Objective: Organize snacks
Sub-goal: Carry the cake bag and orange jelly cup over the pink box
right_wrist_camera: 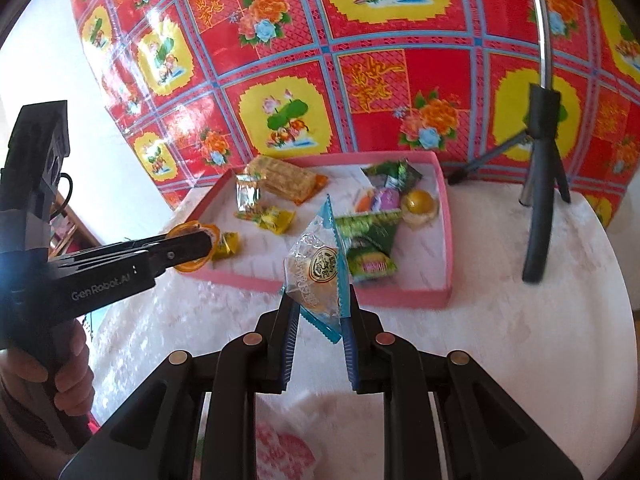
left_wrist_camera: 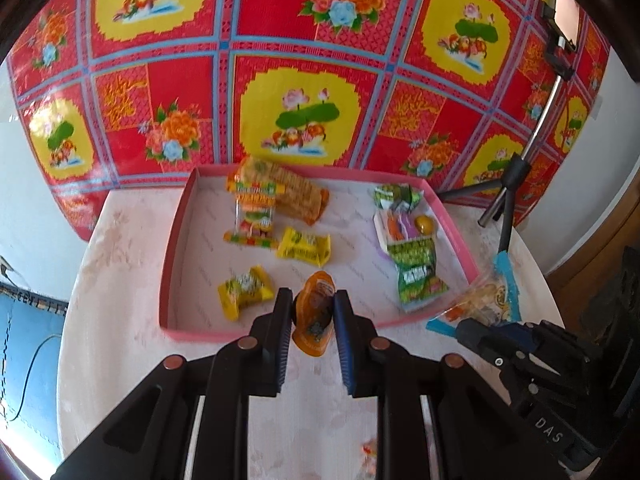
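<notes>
Left jaws pinch orange jelly cup [left_wrist_camera: 313, 312], right jaws clear blue-edged packet [right_wrist_camera: 316, 276]; pink tray [left_wrist_camera: 172, 264] on white table [left_wrist_camera: 120, 240], floral cloth [left_wrist_camera: 304, 40] behind.

A red floral patterned cloth [left_wrist_camera: 304, 60] hangs behind the pale round table [left_wrist_camera: 120, 240]; a black tripod [right_wrist_camera: 540, 184] stands on it

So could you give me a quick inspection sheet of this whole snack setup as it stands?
Surface: round white table, pale floral cover.
Job's things: shallow pink cardboard tray with yellow, green and orange wrapped snacks inside.
Clutter: small black tripod beside the tray.
Grippers: left gripper shut on an orange jelly cup; right gripper shut on a clear blue-edged pastry packet; both by the tray's near wall.
Cables: thin black cable on the blue floor.
Surroundings: red and yellow floral cloth behind.
</notes>
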A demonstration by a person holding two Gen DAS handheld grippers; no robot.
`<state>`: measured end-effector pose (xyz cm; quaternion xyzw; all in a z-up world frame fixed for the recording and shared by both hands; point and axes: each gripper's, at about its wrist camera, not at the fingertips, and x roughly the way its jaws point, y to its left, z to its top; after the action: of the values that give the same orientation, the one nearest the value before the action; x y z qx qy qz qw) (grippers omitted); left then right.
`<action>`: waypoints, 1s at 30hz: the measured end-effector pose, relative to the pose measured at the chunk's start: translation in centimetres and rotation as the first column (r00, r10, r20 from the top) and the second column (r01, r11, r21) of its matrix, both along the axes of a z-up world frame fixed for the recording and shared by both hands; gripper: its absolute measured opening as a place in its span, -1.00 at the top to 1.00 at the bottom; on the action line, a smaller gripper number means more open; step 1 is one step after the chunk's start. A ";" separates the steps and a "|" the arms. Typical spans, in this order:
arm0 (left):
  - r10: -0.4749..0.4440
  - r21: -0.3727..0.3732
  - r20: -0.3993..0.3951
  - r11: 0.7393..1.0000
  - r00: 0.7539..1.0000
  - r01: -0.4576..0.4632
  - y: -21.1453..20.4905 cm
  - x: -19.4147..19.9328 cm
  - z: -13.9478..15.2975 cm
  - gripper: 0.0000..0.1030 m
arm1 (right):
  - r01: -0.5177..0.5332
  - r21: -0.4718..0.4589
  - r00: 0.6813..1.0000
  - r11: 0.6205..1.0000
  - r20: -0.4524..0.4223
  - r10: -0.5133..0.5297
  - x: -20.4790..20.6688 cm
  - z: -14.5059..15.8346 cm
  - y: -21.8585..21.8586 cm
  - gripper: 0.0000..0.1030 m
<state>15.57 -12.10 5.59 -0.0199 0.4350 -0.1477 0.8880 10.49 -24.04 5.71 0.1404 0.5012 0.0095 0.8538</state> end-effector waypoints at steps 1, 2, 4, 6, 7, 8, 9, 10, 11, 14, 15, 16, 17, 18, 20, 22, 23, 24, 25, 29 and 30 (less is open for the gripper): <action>-0.003 0.002 0.003 1.000 1.000 0.003 -0.1 0.4 0.0 0.59 | -0.001 0.001 1.000 1.000 0.000 0.001 0.4 0.0 0.0 0.58; -0.007 0.004 0.004 1.000 1.000 0.007 -0.3 0.7 0.1 0.59 | -0.004 0.001 1.000 1.000 0.000 0.004 0.8 -0.1 0.0 0.58; -0.010 0.009 0.006 1.000 1.000 0.010 -0.6 1.4 0.0 0.59 | -0.009 0.000 1.000 1.000 -0.001 0.009 1.5 -0.3 -0.1 0.58; -0.015 0.010 0.006 1.000 1.000 0.015 -0.8 2.0 -0.1 0.59 | -0.011 0.001 1.000 1.000 -0.006 0.011 2.3 -0.6 -0.2 0.58; -0.016 0.010 0.007 1.000 1.000 0.016 -0.9 2.3 -0.1 0.59 | -0.010 0.002 1.000 1.000 -0.007 0.010 2.5 -0.6 -0.1 0.58; -0.016 0.010 0.007 1.000 1.000 0.016 -1.0 2.7 -0.2 0.59 | -0.010 0.002 1.000 1.000 -0.008 0.010 2.9 -0.7 -0.1 0.58; -0.017 0.010 0.007 1.000 1.000 0.017 -1.2 3.1 -0.3 0.59 | -0.012 0.001 1.000 1.000 -0.008 0.012 3.3 -0.8 -0.2 0.58; -0.017 0.008 0.007 1.000 1.000 0.017 -1.2 3.4 -0.3 0.59 | -0.014 0.001 1.000 1.000 -0.008 0.014 3.6 -0.9 -0.2 0.58; -0.018 0.008 0.007 1.000 1.000 0.018 -1.4 3.9 -0.4 0.59 | -0.017 -0.001 1.000 1.000 -0.008 0.017 4.0 -1.0 -0.2 0.58; -0.018 0.011 0.004 1.000 1.000 0.018 -1.6 4.9 -0.7 0.59 | -0.022 -0.003 1.000 1.000 -0.006 0.022 5.0 -1.2 -0.4 0.58; -0.017 0.010 0.002 1.000 1.000 0.017 -1.7 5.2 -0.8 0.59 | -0.022 -0.003 1.000 1.000 -0.005 0.022 5.3 -1.2 -0.4 0.58; -0.017 0.009 0.001 1.000 1.000 0.017 -1.7 5.6 -0.9 0.59 | -0.022 -0.002 1.000 1.000 -0.005 0.022 5.6 -1.3 -0.4 0.58; -0.017 0.010 0.000 1.000 1.000 0.017 -1.8 5.9 -1.0 0.59 | -0.023 -0.001 1.000 1.000 -0.005 0.023 6.0 -1.5 -0.4 0.58; -0.017 0.010 -0.001 1.000 1.000 0.017 -1.9 6.3 -1.2 0.59 | -0.025 -0.002 1.000 1.000 -0.004 0.025 6.4 -1.6 -0.5 0.58; -0.015 0.009 -0.004 1.000 1.000 0.015 -2.0 7.1 -1.5 0.59 | -0.029 -0.007 1.000 1.000 -0.003 0.029 7.0 -1.8 -0.5 0.58; -0.013 0.008 -0.004 1.000 1.000 0.013 -2.1 7.7 -1.7 0.59 | -0.033 -0.009 0.999 0.999 -0.005 0.033 7.6 -2.3 -0.6 0.58; -0.012 0.010 -0.005 1.000 1.000 0.012 -2.2 8.0 -1.9 0.59 | -0.033 -0.008 0.999 0.999 -0.007 0.033 7.9 -2.4 -0.5 0.58; -0.011 0.011 -0.006 1.000 1.000 0.011 -2.3 8.3 -2.1 0.59 | -0.034 -0.007 0.999 0.999 -0.009 0.034 8.2 -2.7 -0.6 0.58; -0.011 0.012 -0.007 1.000 1.000 0.011 -2.4 8.6 -2.3 0.59 | -0.034 -0.006 0.999 0.999 -0.012 0.034 8.5 -3.0 -0.6 0.58; -0.012 0.021 -0.012 1.000 1.000 0.012 -2.8 9.7 -3.1 0.59 | -0.037 0.002 0.999 0.999 -0.025 0.037 9.5 -4.2 -0.6 0.58; -0.011 0.026 -0.010 1.000 1.000 0.011 -3.0 9.9 -3.3 0.59 | -0.036 0.005 0.999 0.999 -0.028 0.036 9.7 -4.4 -0.7 0.58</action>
<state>25.46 -15.06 2.32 -0.0067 0.4415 -0.1469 0.8851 20.20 -24.71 1.29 0.1333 0.5154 0.0240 0.8462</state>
